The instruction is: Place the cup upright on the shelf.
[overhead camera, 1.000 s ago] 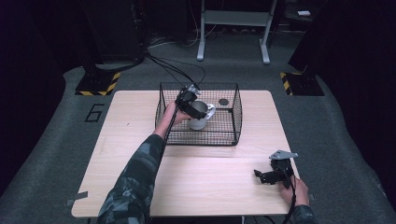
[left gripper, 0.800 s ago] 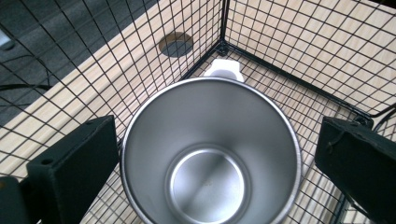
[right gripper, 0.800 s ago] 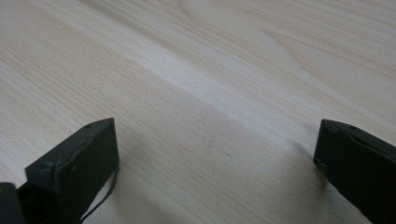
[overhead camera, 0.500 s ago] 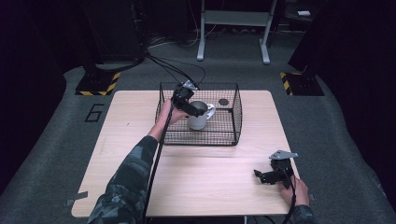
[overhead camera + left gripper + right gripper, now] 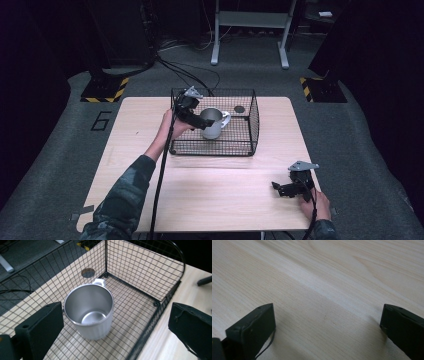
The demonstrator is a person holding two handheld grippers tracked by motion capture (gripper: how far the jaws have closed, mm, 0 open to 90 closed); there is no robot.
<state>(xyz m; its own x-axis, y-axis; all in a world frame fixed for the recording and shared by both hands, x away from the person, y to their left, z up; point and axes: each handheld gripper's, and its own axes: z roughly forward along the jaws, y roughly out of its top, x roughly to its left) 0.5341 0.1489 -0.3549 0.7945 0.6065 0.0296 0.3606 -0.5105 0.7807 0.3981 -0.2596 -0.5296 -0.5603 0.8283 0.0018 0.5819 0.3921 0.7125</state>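
just ahead of the spread left gripper (image 5: 112, 322), between its jaws, an upright metal mug (image 5: 89, 310) (inside the wire basket (image 5: 140, 270))

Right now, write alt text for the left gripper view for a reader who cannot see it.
An empty, upright metal mug with a white handle stands inside a black wire basket on a light wooden table. The left tongs are open just above it, one black jaw at each lower corner of the picture.

Pale wooden table (image 5: 150, 130) on grey carpet (image 5: 60, 150), hazard-striped stand bases (image 5: 102, 90) behind, white metal frame (image 5: 250, 20), room lay dark
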